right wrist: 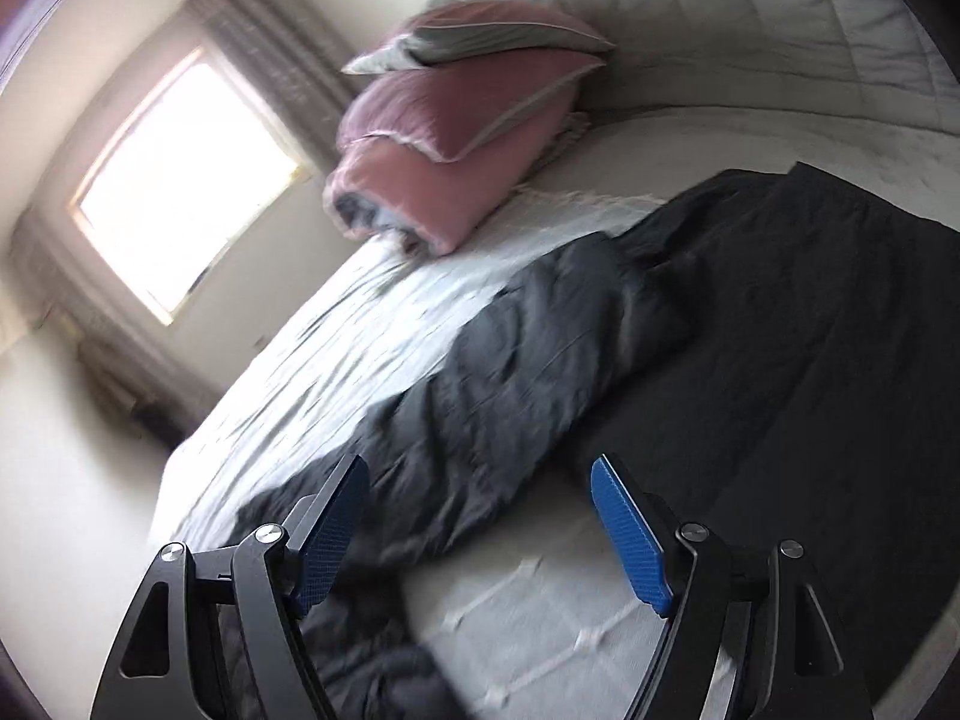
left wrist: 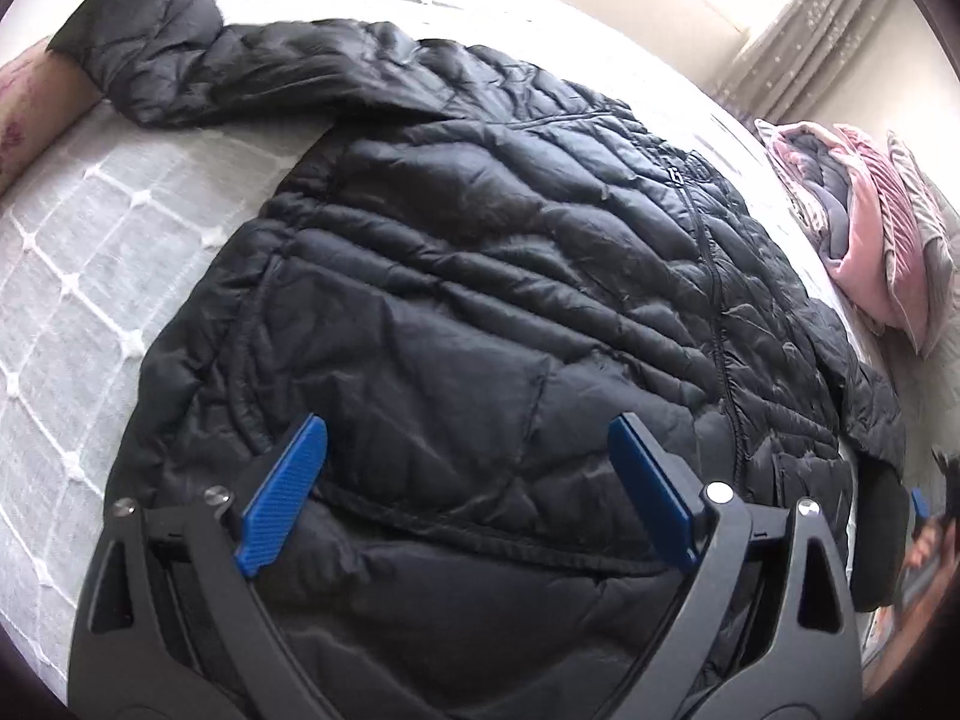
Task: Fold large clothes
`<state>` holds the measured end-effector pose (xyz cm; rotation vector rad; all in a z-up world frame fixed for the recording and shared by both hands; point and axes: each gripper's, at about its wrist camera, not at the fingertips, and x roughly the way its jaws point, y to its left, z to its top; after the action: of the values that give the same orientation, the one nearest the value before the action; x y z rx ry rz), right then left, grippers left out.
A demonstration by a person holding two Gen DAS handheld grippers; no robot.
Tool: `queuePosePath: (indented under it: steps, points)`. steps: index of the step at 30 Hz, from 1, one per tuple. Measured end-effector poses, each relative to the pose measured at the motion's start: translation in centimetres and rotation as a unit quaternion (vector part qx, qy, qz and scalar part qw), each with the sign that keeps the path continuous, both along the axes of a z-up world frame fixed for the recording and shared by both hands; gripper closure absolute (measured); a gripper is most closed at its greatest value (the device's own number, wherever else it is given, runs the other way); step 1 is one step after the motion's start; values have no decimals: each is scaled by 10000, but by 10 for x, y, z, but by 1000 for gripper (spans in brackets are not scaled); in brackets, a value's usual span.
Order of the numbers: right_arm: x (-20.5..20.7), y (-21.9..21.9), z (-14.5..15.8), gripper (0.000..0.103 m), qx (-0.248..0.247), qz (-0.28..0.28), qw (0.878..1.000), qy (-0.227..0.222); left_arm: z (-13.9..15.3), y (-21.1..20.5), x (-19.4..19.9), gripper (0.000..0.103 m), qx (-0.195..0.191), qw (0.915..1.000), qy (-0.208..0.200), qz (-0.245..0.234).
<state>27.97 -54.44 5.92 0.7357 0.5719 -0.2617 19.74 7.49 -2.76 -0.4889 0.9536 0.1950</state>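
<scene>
A black quilted puffer jacket (left wrist: 480,276) lies spread front-up on the bed, zipper closed, one sleeve (left wrist: 180,60) stretched toward the far left corner. My left gripper (left wrist: 468,444) hovers over the jacket's lower part near the hem, jaws wide open, blue pads (left wrist: 282,498) pinching no fabric. In the blurred right wrist view, the jacket's other sleeve (right wrist: 510,372) runs diagonally across the bedspread, with the dark body (right wrist: 792,348) to its right. My right gripper (right wrist: 480,480) is open above that sleeve, with nothing held.
The bed has a white and grey quilted bedspread (left wrist: 90,276). Pink and grey pillows (left wrist: 876,228) (right wrist: 456,138) are stacked by the padded headboard (right wrist: 720,18). A bright window (right wrist: 180,180) with curtains lies beyond the bed's far side.
</scene>
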Motion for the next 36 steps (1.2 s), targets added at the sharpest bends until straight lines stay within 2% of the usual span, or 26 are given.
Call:
queuePosePath:
  steps: [3,6,8,11,12,13,15,17,18,20,25,28,32,36]
  points:
    - [29,-21,-10,25,-69,-246,9988,427,-2,-1,8,8,219,9997,36,-30]
    - [50,-43,-33,25,236,-655,9941,827,-5,1,14,8,380,9993,73,13]
    - [59,-51,-41,26,221,-888,9928,773,-5,3,15,8,433,9990,40,53]
    - [75,-52,-42,26,-28,-942,9924,796,-4,4,15,8,458,9989,26,17]
    - [80,-51,-41,29,-84,-944,9920,837,-4,5,15,8,438,9990,22,12]
    - [85,-51,-42,35,-127,-951,9914,893,-4,6,15,8,396,9992,22,3]
    - [91,-51,-43,78,-229,-1054,9881,1095,-5,8,15,8,337,9994,26,20]
    - [94,-51,-38,95,-355,-1026,9875,1145,-5,11,15,8,312,9995,37,46]
    - [96,-48,-31,97,-558,-1056,9860,1162,-5,14,15,8,309,9995,41,76]
    - [94,-42,-10,98,-1189,-1160,9797,1121,-5,20,14,8,260,9996,34,140]
    - [82,-42,39,100,-1648,-1464,9708,950,-5,26,13,8,164,9996,24,218]
    - [82,-26,65,100,-2179,-1485,9603,912,-4,27,12,8,140,9997,5,175]
    - [85,8,81,100,-2386,-1104,9626,654,-1,37,10,8,-30,9997,-45,242]
    - [96,66,107,99,-2433,-399,9691,65,2,52,5,8,-127,9988,-89,474]
